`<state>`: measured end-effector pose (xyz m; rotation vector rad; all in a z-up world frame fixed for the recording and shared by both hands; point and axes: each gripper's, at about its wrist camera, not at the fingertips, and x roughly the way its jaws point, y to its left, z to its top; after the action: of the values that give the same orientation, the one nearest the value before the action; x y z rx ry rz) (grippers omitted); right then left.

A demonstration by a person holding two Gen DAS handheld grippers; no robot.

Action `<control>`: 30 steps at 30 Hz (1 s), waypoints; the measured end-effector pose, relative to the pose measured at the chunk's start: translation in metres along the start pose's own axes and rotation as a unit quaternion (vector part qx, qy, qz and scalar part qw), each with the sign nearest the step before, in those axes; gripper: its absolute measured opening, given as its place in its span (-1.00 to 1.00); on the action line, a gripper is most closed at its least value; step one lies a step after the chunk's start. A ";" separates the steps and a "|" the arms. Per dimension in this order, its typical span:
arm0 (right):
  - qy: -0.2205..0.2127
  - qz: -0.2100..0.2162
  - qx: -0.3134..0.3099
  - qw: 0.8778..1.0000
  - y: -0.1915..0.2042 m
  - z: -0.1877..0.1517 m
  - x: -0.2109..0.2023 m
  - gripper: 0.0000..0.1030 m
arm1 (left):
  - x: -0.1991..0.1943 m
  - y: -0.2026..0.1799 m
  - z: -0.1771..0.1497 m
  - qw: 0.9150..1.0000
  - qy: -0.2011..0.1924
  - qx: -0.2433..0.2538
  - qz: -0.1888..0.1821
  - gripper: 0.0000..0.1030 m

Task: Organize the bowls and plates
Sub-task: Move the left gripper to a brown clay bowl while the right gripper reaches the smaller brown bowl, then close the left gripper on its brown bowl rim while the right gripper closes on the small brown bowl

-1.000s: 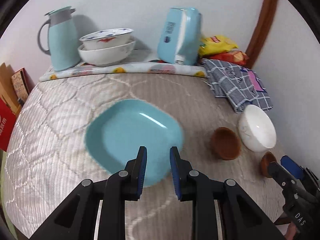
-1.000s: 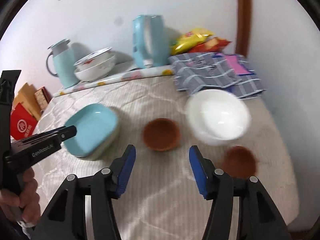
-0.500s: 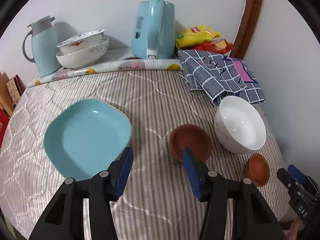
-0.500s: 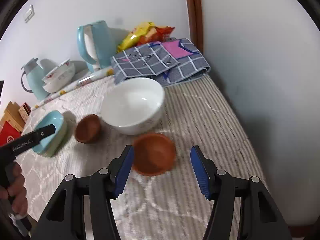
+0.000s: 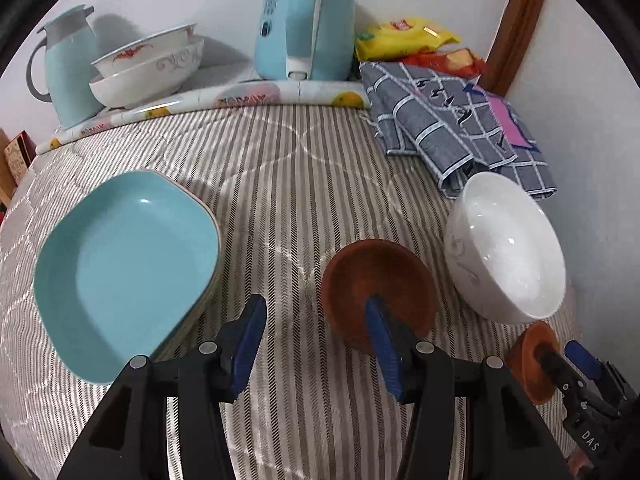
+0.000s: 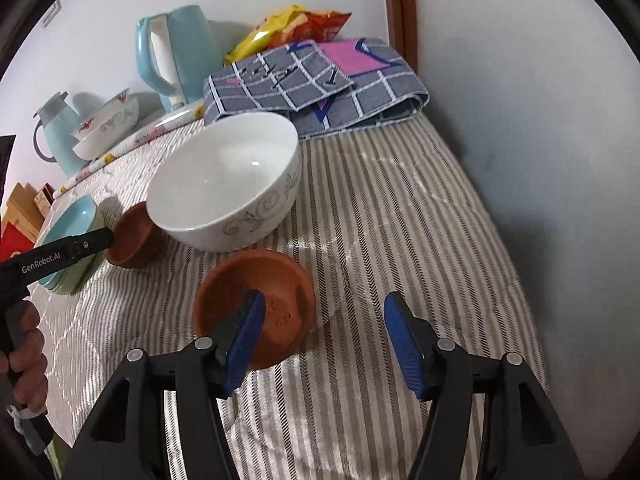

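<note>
Both two-finger grippers spread wide over a striped quilted tabletop (image 5: 288, 184). Left gripper (image 5: 316, 344) parted, its right blue pad overlapping the near rim of a round brown clay bowl (image 5: 376, 276); nothing pinched. Right gripper (image 6: 324, 336) likewise parted, left pad over the rim of a second, smaller brown clay bowl (image 6: 276, 296), right pad above bare cloth. Glossy white ceramic bowl (image 6: 228, 180) with grey scrollwork just behind, between the two brown ones. Turquoise square-cornered plate (image 5: 124, 260), stacked on another, well to the left. Further back: folded grey checked cloth (image 5: 452, 120), pale blue electric kettle (image 5: 308, 16), two nested white patterned bowls (image 5: 148, 68), pale blue thermos jug (image 5: 68, 64), yellow snack packet (image 5: 404, 36).
</note>
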<state>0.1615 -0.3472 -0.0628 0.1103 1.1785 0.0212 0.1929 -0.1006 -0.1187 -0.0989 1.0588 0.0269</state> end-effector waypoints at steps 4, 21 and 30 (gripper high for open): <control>0.007 0.012 0.009 1.000 -0.002 0.000 0.010 0.18 | 0.012 -0.003 0.005 1.000 0.009 0.004 0.011 -0.04; 0.003 0.001 -0.009 1.000 0.002 -0.003 0.025 0.17 | 0.027 -0.003 0.010 1.000 0.010 -0.002 -0.014 -0.15; -0.002 -0.002 -0.009 1.000 0.005 -0.003 0.023 -0.18 | 0.027 -0.003 0.010 1.000 0.012 -0.002 -0.016 -0.21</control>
<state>0.1675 -0.3404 -0.0851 0.0915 1.1733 0.0281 0.2150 -0.1038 -0.1366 -0.1202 1.0810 -0.0002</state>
